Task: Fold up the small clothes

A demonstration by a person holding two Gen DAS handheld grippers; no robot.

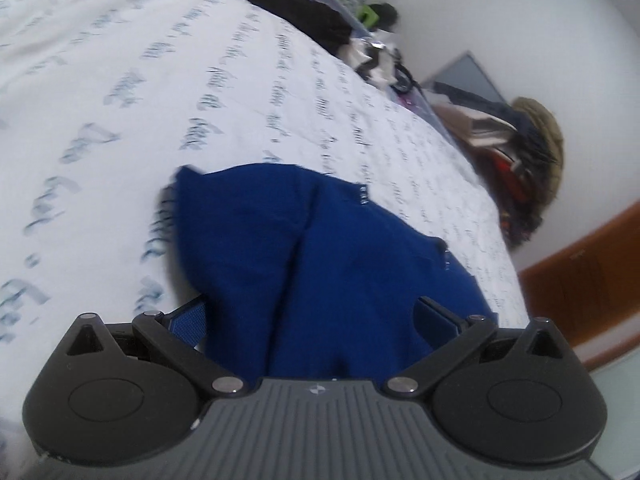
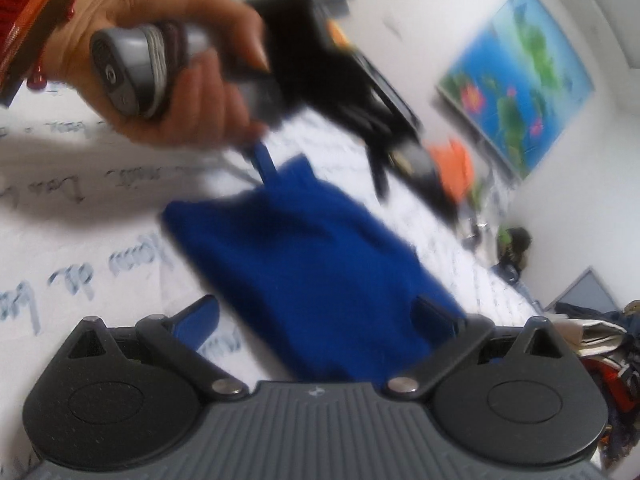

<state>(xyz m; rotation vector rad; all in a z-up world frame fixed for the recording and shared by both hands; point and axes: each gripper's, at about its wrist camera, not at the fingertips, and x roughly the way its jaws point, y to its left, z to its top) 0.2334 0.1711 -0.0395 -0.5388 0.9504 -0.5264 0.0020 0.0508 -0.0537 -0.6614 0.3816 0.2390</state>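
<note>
A small royal-blue garment lies bunched on the white bed sheet with blue script. In the left wrist view it fills the space between my left gripper's wide-spread blue fingers and drapes over the body; no pinch shows. In the right wrist view the same garment lies between my right gripper's spread fingers. The other hand-held gripper, held by a hand, hovers above the garment's far end. Both views are blurred.
A heap of dark, beige and orange clothes lies at the bed's far end. A pile of clothes and bags stands past the bed's edge by the white wall. A colourful picture hangs on the wall.
</note>
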